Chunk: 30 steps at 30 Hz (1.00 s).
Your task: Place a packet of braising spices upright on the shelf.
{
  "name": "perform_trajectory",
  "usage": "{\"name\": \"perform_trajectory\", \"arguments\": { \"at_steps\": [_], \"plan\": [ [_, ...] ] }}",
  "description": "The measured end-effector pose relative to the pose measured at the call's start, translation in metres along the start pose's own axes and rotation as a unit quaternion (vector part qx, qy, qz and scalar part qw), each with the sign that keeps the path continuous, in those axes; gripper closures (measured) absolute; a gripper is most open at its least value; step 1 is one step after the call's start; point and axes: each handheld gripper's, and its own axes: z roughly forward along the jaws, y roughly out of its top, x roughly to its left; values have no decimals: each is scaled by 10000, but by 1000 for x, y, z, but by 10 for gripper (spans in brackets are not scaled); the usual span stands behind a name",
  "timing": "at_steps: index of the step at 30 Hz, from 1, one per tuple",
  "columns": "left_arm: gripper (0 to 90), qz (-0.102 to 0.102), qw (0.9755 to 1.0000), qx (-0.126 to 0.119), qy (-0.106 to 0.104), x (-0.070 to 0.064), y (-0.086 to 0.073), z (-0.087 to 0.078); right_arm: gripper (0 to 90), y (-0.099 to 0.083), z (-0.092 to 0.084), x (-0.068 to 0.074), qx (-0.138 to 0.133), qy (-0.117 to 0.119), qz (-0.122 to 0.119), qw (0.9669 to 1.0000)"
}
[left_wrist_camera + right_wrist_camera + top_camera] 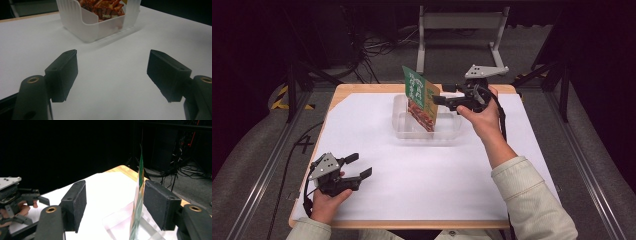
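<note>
The snack packet (421, 98) stands on its lower edge inside the clear plastic bin (451, 132) near the back of the counter (377, 150), leaning with its top toward the far left. The right tongs (438, 93) hover at its upper right edge, jaws spread apart. In the right gripper view the packet (137, 202) sits edge-on between the 2 pads, very close to the right-hand pad (160, 203) and well off the other, and neither seems to press on it. So the packet looks to be standing on its own against the bin wall.

That is where it could go wrong. A thin, light packet propped on 1 edge can tip easily. If the right tongs pull away sideways, that near pad may brush the packet and knock it flat, or drag it up over the low rim. The lean is also steep, so it may slump deeper into the bin by itself.

The left tongs (354, 167) rest low at the near left of the counter, jaws wide apart with nothing between them. From their own camera the bin (82, 22) sits well ahead, too far for them to catch a falling packet.
</note>
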Motion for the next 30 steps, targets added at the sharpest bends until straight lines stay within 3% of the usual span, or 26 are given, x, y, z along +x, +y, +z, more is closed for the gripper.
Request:
{"name": "perform_trajectory", "arguments": {
  "at_steps": [19,30],
  "plan": [
    [239,-3,10000,-18,-91,2,6,11,308,-26,-78,5,-160,-276,4,9995],
    [224,-63,9999,-92,-120,2,5,8,290,-44,-108,7,-165,-470,-111,9987]
  ]
}}
